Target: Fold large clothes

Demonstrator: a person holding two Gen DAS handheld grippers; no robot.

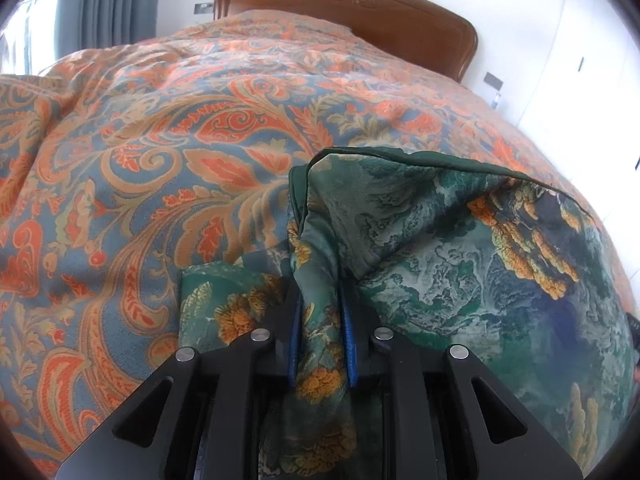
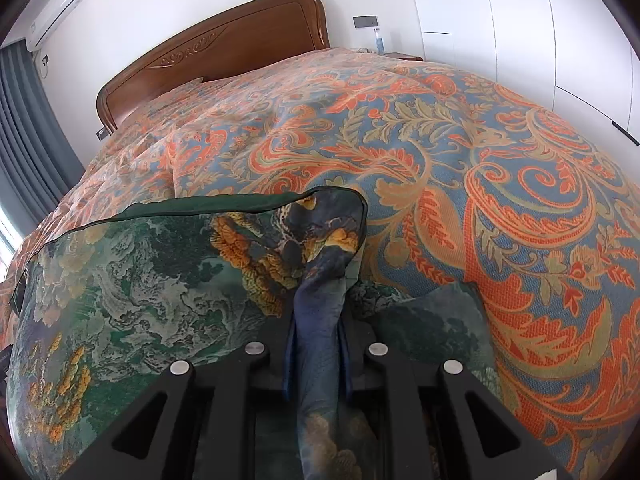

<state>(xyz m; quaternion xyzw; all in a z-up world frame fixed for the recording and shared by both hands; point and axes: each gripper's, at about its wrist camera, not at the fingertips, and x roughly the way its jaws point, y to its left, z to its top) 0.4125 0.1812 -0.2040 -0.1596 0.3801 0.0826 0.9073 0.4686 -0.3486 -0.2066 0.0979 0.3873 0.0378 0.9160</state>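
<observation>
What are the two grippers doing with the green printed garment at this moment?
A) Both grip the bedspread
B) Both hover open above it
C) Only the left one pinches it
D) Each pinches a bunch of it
D: the left gripper and right gripper each have the green printed garment bunched between closed fingers.

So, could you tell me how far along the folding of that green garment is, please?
Early. Done: both corners are picked up, the left gripper and right gripper each shut on bunched cloth of the green garment. In hand: its dark hem hangs stretched between them above the bedspread. Left: no neat fold shows yet.
</observation>
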